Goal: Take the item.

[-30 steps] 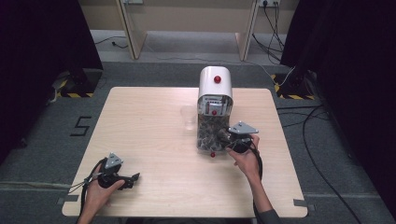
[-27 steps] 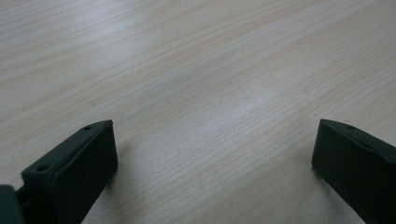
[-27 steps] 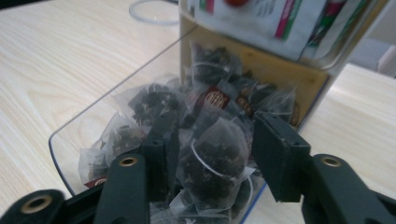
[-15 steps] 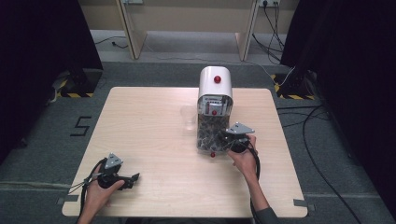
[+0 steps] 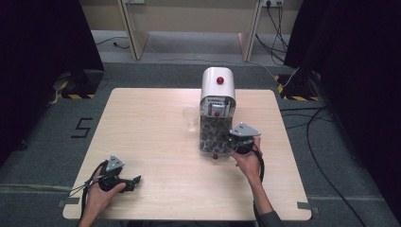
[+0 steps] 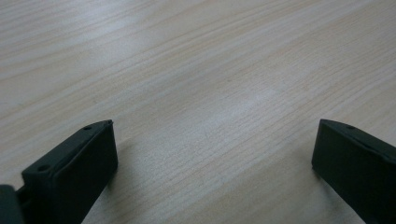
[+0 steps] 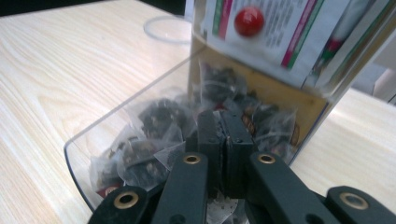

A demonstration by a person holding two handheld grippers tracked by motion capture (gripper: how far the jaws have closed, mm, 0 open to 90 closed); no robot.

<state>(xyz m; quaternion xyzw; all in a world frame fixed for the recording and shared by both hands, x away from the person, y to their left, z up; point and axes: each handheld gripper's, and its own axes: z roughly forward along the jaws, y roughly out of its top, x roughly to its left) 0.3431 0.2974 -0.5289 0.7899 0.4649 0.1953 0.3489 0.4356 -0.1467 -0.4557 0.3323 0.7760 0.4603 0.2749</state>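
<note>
Clear drawer (image 7: pixel 116 126) — dark tea sachets (image 7: pixel 159 116).

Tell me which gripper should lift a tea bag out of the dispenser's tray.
Right. The right gripper is already down in the clear tray among the tea bags, jaws closed together. The left gripper rests open on bare table, far from the dispenser.

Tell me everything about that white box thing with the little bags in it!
The dispenser stands upright near the table's far middle. It has a rounded white top with a red knob and coloured packets behind a clear window. Below, an open clear drawer holds see-through tea bags of dark leaves. The right gripper reaches into them, jaws together. A clear cup stands beside it.
</note>
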